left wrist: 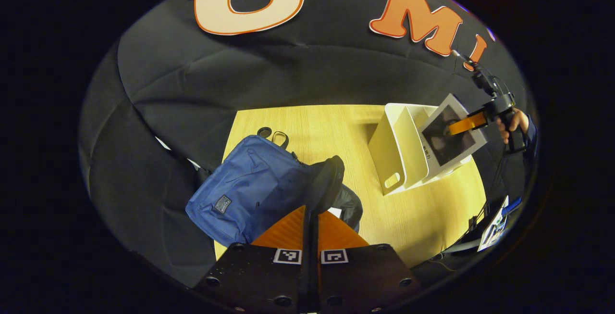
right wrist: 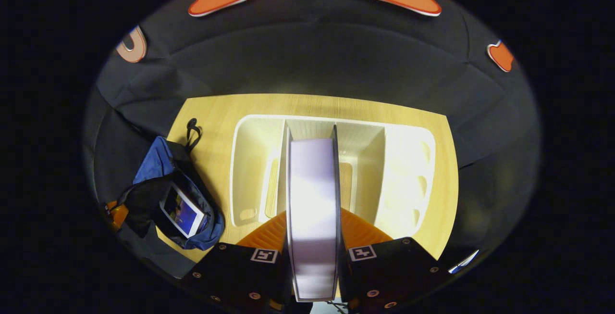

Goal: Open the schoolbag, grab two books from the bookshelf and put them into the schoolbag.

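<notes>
In the left gripper view, the left gripper (left wrist: 310,222) pinches the dark rim (left wrist: 328,184) of the open blue schoolbag (left wrist: 242,189), both fingers pressed tight on the fabric just ahead of it. The bag lies on the wooden table (left wrist: 331,131). Beyond and to the right stands the white bookshelf (left wrist: 399,160).

In the right gripper view, the right gripper (right wrist: 312,237) clamps a book (right wrist: 312,194) upright between its fingers, directly over the shelf's middle slots. Far to its left, the bag holds another book (right wrist: 182,210) inside.
</notes>
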The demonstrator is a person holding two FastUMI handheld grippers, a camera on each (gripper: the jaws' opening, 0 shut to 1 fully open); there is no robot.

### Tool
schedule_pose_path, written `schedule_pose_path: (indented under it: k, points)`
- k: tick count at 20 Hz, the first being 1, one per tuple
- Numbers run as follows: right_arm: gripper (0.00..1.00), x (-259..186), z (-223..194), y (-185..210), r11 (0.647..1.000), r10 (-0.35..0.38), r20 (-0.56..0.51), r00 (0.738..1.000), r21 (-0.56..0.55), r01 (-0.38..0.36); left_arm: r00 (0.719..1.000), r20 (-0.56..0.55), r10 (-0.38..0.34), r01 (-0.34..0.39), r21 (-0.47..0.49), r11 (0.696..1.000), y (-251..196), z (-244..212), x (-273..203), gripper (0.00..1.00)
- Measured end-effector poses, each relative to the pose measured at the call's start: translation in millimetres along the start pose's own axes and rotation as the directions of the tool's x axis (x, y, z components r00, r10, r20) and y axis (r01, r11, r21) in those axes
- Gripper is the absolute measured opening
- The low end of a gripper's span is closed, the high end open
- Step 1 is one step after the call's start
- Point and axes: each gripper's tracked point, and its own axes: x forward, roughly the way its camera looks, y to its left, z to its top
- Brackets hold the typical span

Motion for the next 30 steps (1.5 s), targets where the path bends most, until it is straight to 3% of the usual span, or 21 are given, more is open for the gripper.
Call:
schedule_pose_path:
  k: [3,6,9,12,14,17,20,21,26,30]
  points:
    - [0.39,-51.9,10.1,0.1,0.998,0.048,0.079,0.996,0.024,-0.05,1.0,0.004,0.004,-0.004,0.01,1.0,-0.3,2.1,-0.6,0.01]
    - [0.39,-99.2,7.7,21.6,0.983,0.162,0.151,0.975,0.057,-0.172,1.0,0.001,0.005,-0.005,0.018,1.0,-1.2,3.4,0.0,0.0]
    - [0.38,-123.2,-3.8,64.7,0.94,0.3,0.218,0.929,0.099,-0.327,1.0,0.008,0.015,-0.015,0.024,1.0,2.0,8.1,0.2,0.0]
    - [0.38,-126.1,-13.1,120.7,0.862,0.435,0.27,0.859,0.153,-0.484,1.0,0.002,0.021,-0.021,0.032,0.999,4.3,9.8,0.5,0.0]
    - [0.38,-119.4,-28.1,153.2,0.816,0.492,0.272,0.827,0.187,-0.547,1.0,0.002,0.026,-0.026,0.032,0.999,6.8,11.3,0.7,0.0]
    - [0.38,-93.8,-54.2,188.8,0.774,0.532,0.266,0.804,0.233,-0.589,0.999,-0.001,0.034,-0.034,0.02,0.999,11.1,15.2,-0.5,0.0]
    - [0.38,-67.7,-81.1,230.5,0.689,0.6,0.242,0.763,0.329,-0.646,0.999,-0.005,0.039,-0.039,0.034,0.999,14.6,20.0,-1.2,0.0]
    - [0.38,-57.2,-88.5,244.6,0.677,0.612,0.234,0.756,0.34,-0.653,0.999,-0.01,0.043,-0.043,0.046,0.998,16.4,20.9,-1.6,0.0]
    - [0.38,-5.7,-112.0,293.4,0.69,0.58,0.225,0.783,0.376,-0.619,0.998,-0.012,0.06,-0.059,0.073,0.996,29.3,28.8,-7.1,0.0]
    - [0.37,23.7,-122.8,329.5,0.639,0.59,0.221,0.776,0.459,-0.617,0.998,-0.021,0.053,-0.051,0.078,0.996,30.9,31.3,-7.2,0.0]
